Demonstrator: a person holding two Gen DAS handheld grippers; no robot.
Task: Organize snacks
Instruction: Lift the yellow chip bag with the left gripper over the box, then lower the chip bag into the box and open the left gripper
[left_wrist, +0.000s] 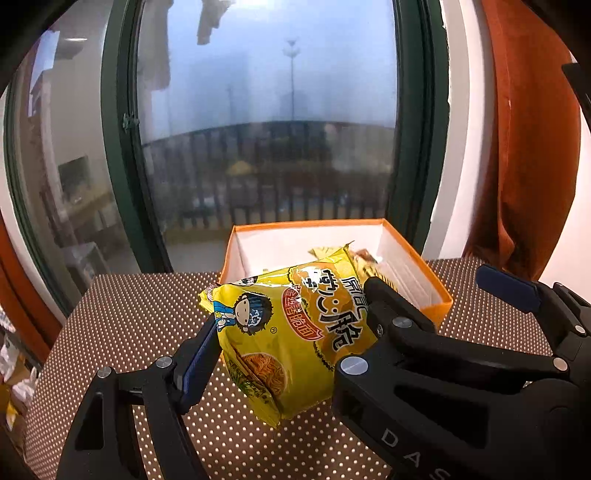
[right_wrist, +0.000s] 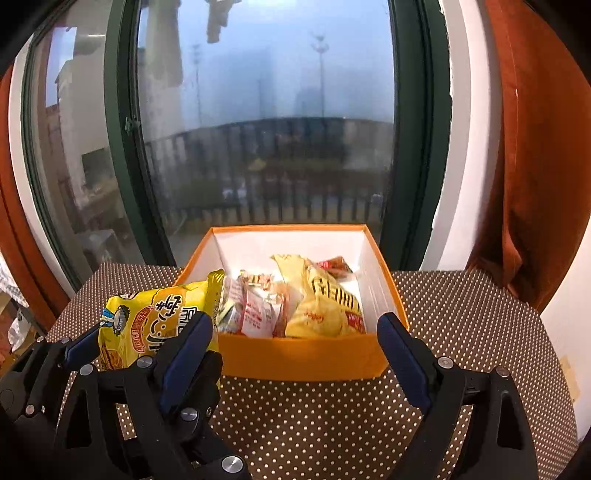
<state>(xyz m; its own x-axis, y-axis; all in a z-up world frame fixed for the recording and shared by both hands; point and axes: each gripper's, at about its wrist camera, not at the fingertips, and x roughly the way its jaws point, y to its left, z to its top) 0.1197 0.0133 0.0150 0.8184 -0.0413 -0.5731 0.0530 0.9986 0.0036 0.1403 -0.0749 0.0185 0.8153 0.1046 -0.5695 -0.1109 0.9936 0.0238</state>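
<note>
My left gripper is shut on a yellow noodle-snack bag with a cartoon figure, held above the dotted table just in front of the orange box. In the right wrist view the same bag hangs at the box's front left corner, in the left gripper. My right gripper is open, its blue pads either side of the box's front wall and nearer the camera, with nothing held. Several packets, yellow and white-red, lie in the box.
A brown cloth with white dots covers the table. A green-framed window stands right behind the box, and an orange curtain hangs at the back right. The table's left edge drops off beside some clutter.
</note>
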